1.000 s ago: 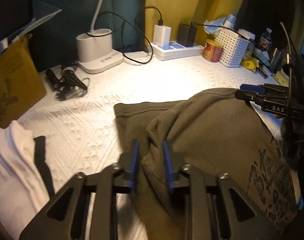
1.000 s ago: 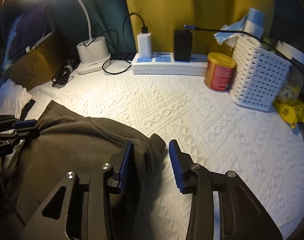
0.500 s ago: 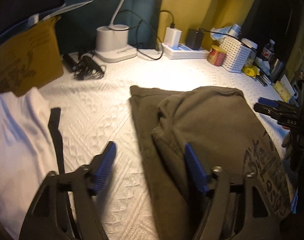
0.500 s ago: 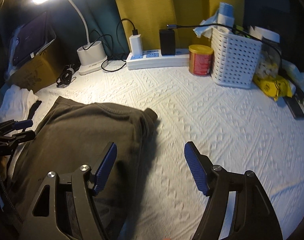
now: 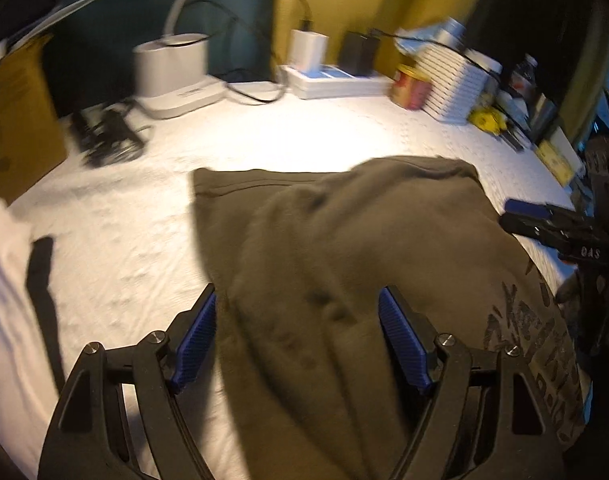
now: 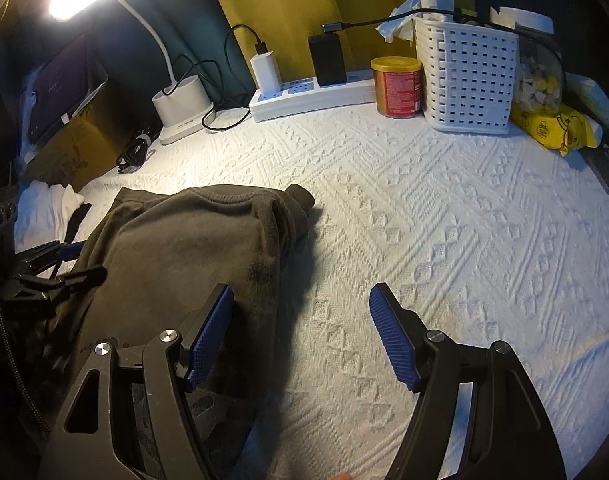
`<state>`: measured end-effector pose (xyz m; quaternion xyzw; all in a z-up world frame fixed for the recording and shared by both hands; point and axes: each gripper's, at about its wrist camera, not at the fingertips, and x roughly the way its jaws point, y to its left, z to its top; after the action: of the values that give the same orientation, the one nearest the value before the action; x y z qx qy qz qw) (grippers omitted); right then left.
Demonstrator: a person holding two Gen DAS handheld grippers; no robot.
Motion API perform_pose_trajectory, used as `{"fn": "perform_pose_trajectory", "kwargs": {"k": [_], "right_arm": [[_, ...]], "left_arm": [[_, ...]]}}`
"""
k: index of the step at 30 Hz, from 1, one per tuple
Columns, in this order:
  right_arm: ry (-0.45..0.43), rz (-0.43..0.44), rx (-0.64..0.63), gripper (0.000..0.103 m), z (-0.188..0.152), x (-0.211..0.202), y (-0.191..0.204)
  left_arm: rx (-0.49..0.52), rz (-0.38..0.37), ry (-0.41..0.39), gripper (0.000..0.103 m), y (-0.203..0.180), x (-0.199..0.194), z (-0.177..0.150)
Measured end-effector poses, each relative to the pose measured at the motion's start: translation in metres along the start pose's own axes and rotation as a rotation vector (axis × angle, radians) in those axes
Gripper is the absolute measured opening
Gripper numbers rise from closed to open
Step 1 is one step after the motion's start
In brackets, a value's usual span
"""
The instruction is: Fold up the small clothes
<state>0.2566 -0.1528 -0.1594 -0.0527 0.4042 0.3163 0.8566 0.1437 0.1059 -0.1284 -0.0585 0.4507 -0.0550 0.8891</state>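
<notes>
An olive-brown garment with a dark print at its near right lies folded on the white textured cover. My left gripper hovers open over its near left part, and the pads press on nothing. In the right wrist view the garment fills the left side. My right gripper stands open across its right edge, one pad over the cloth and one over the cover. Each gripper shows in the other's view: the right gripper and the left gripper.
A white garment with a black strip lies at the left. Along the back stand a cardboard box, a lamp base, a power strip, a red can and a white basket. Coiled cables lie near the lamp.
Both grippers opened wide and let go of the garment's folded edge, which now lies flat. The right gripper drew back toward the right, clear of the fold.
</notes>
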Motion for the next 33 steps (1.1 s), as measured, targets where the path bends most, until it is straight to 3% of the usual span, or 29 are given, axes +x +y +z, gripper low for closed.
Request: {"fn": "perform_pose_trajectory", "kwargs": {"k": [9, 13, 33], "right_arm": [[0.014, 0.026, -0.015, 0.074, 0.005, 0.014, 0.004], [0.017, 0.035, -0.032, 0.074, 0.008, 0.02, 0.011], [0.033, -0.028, -0.18, 0.075, 0.009, 0.035, 0.053]], "left_arm": [[0.028, -0.022, -0.005, 0.078, -0.013, 0.008, 0.004], [0.078, -0.032, -0.012, 0.058, -0.027, 0.011, 0.004], [0.085, -0.061, -0.022, 0.046, -0.033, 0.014, 0.005]]}}
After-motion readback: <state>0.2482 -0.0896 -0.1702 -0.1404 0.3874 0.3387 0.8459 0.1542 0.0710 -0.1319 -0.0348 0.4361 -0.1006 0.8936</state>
